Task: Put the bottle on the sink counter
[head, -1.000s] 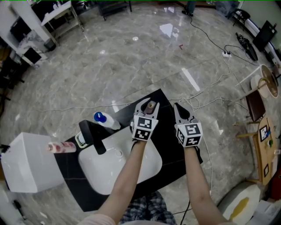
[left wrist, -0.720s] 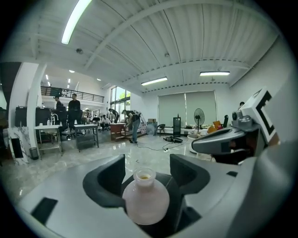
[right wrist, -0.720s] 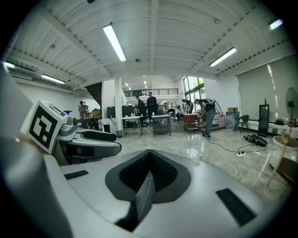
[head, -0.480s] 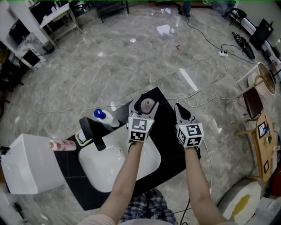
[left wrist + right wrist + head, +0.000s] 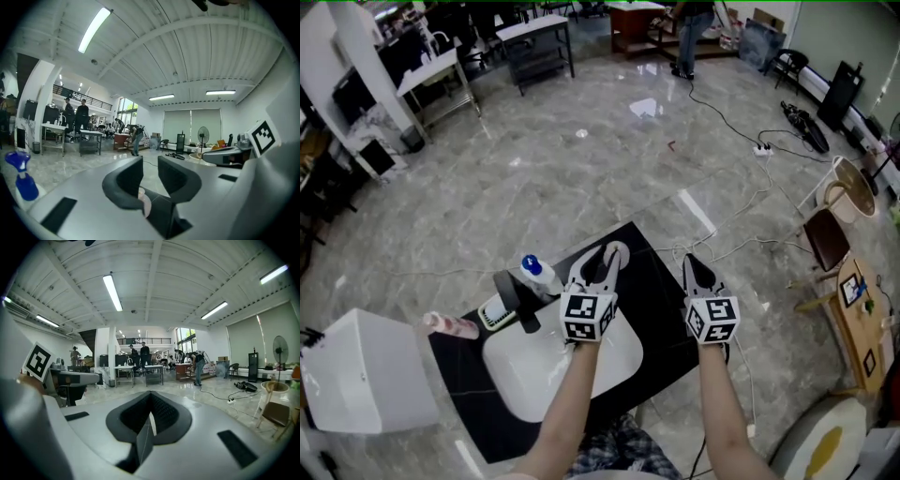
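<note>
The bottle (image 5: 144,204) shows in the left gripper view only as a pale pink-white rounded top, low between the jaws near their base. It stands on the far part of the black sink counter (image 5: 654,292). My left gripper (image 5: 604,255) hovers over it. Its jaws are closing and a gap still shows between the pads, which do not press on the bottle. In the head view the gripper hides most of the bottle. My right gripper (image 5: 697,270) hangs over the counter's right side, shut and empty.
A white basin (image 5: 551,364) with a black faucet (image 5: 517,300) sits in the counter. A blue-capped bottle (image 5: 534,272), a small dish (image 5: 495,315) and a pink tube (image 5: 450,325) stand at its left. A white box (image 5: 361,375) is further left. Cables lie on the marble floor.
The left jaws spread wide off the bottle, then narrowed again. The left gripper drew back a little toward me, and the bottle stays on the counter. The head view tilted upward.
</note>
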Action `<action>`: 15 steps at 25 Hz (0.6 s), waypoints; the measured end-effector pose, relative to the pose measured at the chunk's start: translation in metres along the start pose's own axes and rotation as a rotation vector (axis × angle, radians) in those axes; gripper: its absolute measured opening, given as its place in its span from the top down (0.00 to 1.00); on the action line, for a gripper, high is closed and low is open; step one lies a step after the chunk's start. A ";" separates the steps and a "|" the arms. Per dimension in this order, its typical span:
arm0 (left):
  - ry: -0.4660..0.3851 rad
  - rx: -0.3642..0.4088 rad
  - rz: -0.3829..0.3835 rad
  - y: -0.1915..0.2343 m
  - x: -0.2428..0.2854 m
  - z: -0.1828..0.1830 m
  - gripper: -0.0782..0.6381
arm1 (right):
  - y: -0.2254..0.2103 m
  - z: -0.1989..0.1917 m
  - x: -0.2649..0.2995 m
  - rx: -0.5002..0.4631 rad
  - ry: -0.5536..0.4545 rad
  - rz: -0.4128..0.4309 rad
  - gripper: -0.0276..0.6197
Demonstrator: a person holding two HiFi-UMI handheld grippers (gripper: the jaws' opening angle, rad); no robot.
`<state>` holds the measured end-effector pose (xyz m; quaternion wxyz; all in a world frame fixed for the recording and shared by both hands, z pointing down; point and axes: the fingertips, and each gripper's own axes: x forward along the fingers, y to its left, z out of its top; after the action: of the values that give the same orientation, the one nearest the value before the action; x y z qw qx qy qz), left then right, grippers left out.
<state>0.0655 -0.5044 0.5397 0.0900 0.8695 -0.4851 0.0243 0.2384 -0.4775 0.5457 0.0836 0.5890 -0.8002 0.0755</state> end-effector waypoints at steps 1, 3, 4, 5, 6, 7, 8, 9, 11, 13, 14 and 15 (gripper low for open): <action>-0.011 -0.010 -0.005 -0.004 -0.013 0.008 0.74 | 0.002 0.006 -0.012 0.001 -0.008 -0.006 0.93; -0.034 -0.021 -0.014 -0.013 -0.036 0.025 0.80 | 0.005 0.019 -0.034 0.002 -0.028 -0.014 0.93; -0.043 -0.021 -0.019 -0.017 -0.047 0.032 0.81 | 0.006 0.025 -0.045 0.001 -0.038 -0.018 0.93; -0.050 -0.018 -0.023 -0.022 -0.060 0.039 0.82 | 0.008 0.030 -0.057 0.001 -0.046 -0.022 0.93; -0.056 -0.016 -0.027 -0.026 -0.072 0.045 0.83 | 0.011 0.035 -0.069 0.002 -0.054 -0.027 0.93; -0.061 -0.014 -0.031 -0.030 -0.086 0.050 0.84 | 0.014 0.039 -0.081 0.004 -0.061 -0.032 0.93; -0.066 -0.012 -0.037 -0.034 -0.098 0.054 0.84 | 0.017 0.043 -0.092 0.005 -0.068 -0.038 0.93; -0.070 -0.011 -0.043 -0.036 -0.110 0.058 0.85 | 0.020 0.048 -0.102 0.006 -0.077 -0.047 0.93; -0.074 -0.011 -0.052 -0.037 -0.131 0.063 0.85 | 0.025 0.055 -0.122 0.007 -0.090 -0.067 0.93; -0.078 -0.015 -0.054 -0.038 -0.152 0.067 0.85 | 0.030 0.061 -0.141 -0.003 -0.101 -0.080 0.93; -0.081 -0.017 -0.053 -0.038 -0.162 0.069 0.85 | 0.031 0.062 -0.151 -0.009 -0.105 -0.085 0.93; -0.085 -0.018 -0.051 -0.040 -0.172 0.070 0.85 | 0.032 0.064 -0.161 -0.010 -0.110 -0.090 0.93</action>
<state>0.0054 -0.3525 0.4433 0.0779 0.8810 -0.4663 -0.0192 0.2522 -0.3322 0.4470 0.0459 0.6274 -0.7765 0.0350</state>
